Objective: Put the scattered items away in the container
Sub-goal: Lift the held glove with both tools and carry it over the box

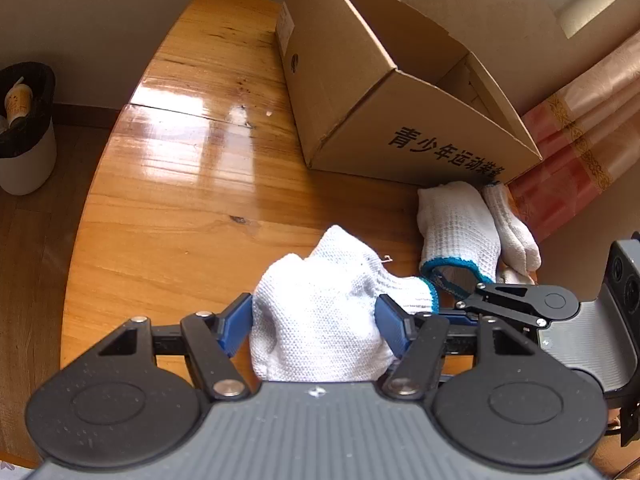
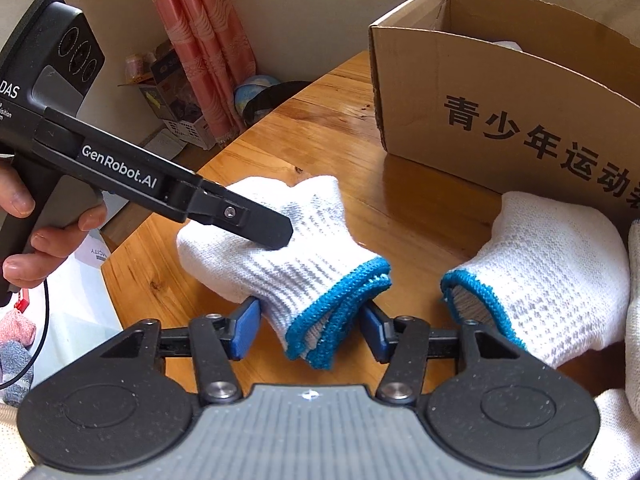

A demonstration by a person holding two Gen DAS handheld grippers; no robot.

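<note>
A white knit glove with a blue cuff (image 1: pixel 320 320) (image 2: pixel 280 256) lies on the wooden table (image 1: pixel 180 160). My left gripper (image 1: pixel 315 326) is open with the glove's bunched body between its blue pads; in the right wrist view one of its fingers (image 2: pixel 264 224) rests across the glove. My right gripper (image 2: pixel 310 328) is open around the same glove's cuff and shows at the right of the left wrist view (image 1: pixel 472 300). A second glove (image 1: pixel 456 228) (image 2: pixel 560 272) and a third (image 1: pixel 512 228) lie by the open cardboard box (image 1: pixel 360 80) (image 2: pixel 500 92).
A person's hand (image 2: pixel 48 232) holds the left gripper's handle. A white bin with a black liner (image 1: pixel 24 128) stands on the floor to the left. Pink curtains (image 1: pixel 580 120) (image 2: pixel 200 40) hang behind the table, with clutter on the floor (image 2: pixel 176 100). Bare tabletop stretches left of the box.
</note>
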